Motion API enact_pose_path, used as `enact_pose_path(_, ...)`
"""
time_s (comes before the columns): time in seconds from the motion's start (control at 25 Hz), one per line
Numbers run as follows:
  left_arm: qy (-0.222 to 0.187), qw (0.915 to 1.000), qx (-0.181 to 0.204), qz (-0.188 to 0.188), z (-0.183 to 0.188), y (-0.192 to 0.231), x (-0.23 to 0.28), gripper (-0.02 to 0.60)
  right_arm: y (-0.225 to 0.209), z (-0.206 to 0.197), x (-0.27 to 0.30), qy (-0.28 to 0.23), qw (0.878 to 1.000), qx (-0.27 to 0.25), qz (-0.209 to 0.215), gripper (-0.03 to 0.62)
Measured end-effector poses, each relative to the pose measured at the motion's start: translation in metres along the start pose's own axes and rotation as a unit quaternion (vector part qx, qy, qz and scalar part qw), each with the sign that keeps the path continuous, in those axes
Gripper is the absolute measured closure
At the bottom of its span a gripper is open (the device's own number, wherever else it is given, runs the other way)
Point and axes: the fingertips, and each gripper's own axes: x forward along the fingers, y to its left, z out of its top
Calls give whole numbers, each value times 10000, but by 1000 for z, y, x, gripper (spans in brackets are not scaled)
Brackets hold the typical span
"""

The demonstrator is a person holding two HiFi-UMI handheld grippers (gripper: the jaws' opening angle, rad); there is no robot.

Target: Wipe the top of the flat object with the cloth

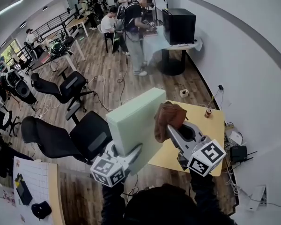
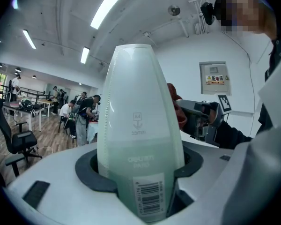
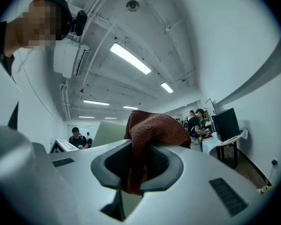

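Hold on the flat object (image 1: 136, 118) is by its lower, narrow end. The left gripper (image 1: 127, 150) has its fingers closed on that end, where a barcode label sits. The pale green slab stands raised and tilted away from the person, clear of the yellow table (image 1: 211, 125) and over its near left edge. Judged purpose: lifting it presents a broad face to the other hand, and a grip at the very end leaves nearly the whole surface free for wiping.

The right gripper (image 1: 174, 131) has its fingers clamped on a fold of the brown cloth (image 1: 168, 117), and the bulk is bunched beyond the fingertips. That bunch forms a pad, so fabric rather than hard fingers would meet the surface. The cloth sits at the right-hand face of the slab, near mid-height. Actual contact cannot be confirmed from any view.

Assessment: wiping is at hand or just under way. The one-ended grip may let the slab swing under pressure.
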Motion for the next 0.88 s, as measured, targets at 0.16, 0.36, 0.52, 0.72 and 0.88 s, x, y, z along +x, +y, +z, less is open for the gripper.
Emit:
enact_pose_path(0.16,-16,10000,-40,0,2,0,6,262,43,1,4,38,9986,-50,522,526)
enact_pose_path(0.36,55,10000,-21,14,4,-7,25,262,66,2,9,41,9946,54,1033,526)
enact_pose_path(0.52,39,10000,-47,-16,-1,-3,11,262,101,-12,21,149,9920,58,1256,526)
enact_pose_path(0.72,6,9999,6,-138,4,-5,10,262,103,-22,34,287,9914,85,1276,526)
enact_pose_path(0.88,-52,9997,55,-236,8,-10,10,262,94,-28,38,318,9926,85,1167,526)
